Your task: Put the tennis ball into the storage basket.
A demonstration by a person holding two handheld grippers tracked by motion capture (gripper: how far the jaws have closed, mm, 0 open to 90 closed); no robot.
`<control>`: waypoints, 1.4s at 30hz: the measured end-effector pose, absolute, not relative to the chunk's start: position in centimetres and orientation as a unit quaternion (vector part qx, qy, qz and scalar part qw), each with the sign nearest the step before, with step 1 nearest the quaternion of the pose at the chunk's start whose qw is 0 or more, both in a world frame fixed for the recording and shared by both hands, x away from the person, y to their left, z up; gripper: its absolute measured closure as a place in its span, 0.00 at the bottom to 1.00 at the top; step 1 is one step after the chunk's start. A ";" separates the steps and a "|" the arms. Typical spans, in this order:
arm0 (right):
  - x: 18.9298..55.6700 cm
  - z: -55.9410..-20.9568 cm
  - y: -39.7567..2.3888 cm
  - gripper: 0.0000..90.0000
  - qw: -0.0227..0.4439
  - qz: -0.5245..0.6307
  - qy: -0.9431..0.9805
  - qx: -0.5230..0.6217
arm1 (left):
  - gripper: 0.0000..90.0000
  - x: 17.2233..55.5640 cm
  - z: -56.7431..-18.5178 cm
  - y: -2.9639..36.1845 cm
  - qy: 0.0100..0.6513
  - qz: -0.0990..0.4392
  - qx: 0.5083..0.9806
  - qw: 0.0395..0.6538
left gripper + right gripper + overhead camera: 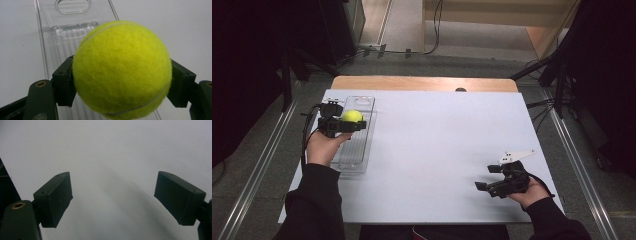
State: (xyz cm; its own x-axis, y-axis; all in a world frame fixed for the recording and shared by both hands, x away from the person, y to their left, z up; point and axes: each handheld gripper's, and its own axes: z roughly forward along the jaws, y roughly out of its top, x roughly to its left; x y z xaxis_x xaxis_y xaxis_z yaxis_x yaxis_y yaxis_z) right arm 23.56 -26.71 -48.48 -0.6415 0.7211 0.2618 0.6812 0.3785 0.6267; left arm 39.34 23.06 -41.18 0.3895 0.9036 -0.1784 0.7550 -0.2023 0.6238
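A yellow-green tennis ball (352,116) (122,70) is clamped between the jaws of my left gripper (346,123) (122,82), which is shut on it. The ball hangs just above a clear plastic tray (357,145) (62,37) lying lengthwise at the table's left side. My right gripper (488,178) (113,200) rests low over the white table near the front right, its jaws standing wide open with nothing between them.
The white tabletop (437,140) spreads between the two hands. A wooden strip (422,83) runs along the far edge. Metal rails (579,165) and cables flank the table on the floor.
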 end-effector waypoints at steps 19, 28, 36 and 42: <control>23.6 -48.5 -26.7 0.14 0.028 0.363 0.830 0.424 | 0.29 39.8 -43.0 23.0 0.552 0.112 0.768 0.304; 23.6 -48.5 -26.7 0.14 0.028 0.363 0.830 0.423 | 0.29 39.9 -43.2 23.0 0.559 0.108 0.767 0.296; 23.6 -48.5 -26.7 0.14 0.028 0.363 0.830 0.422 | 0.28 39.9 -43.2 22.9 0.566 0.113 0.765 0.285; 23.6 -48.5 -26.7 0.14 0.028 0.363 0.830 0.423 | 0.26 39.8 -42.3 23.3 0.564 0.112 0.753 0.319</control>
State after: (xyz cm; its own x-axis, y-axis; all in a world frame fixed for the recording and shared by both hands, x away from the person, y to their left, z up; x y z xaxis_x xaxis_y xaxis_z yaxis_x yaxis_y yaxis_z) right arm 23.55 -26.70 -48.47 -0.6400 0.7227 0.2610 0.6825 0.3785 0.6253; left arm 39.77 23.34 -42.34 0.3380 0.9213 -0.1923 0.7788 -0.1590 0.6068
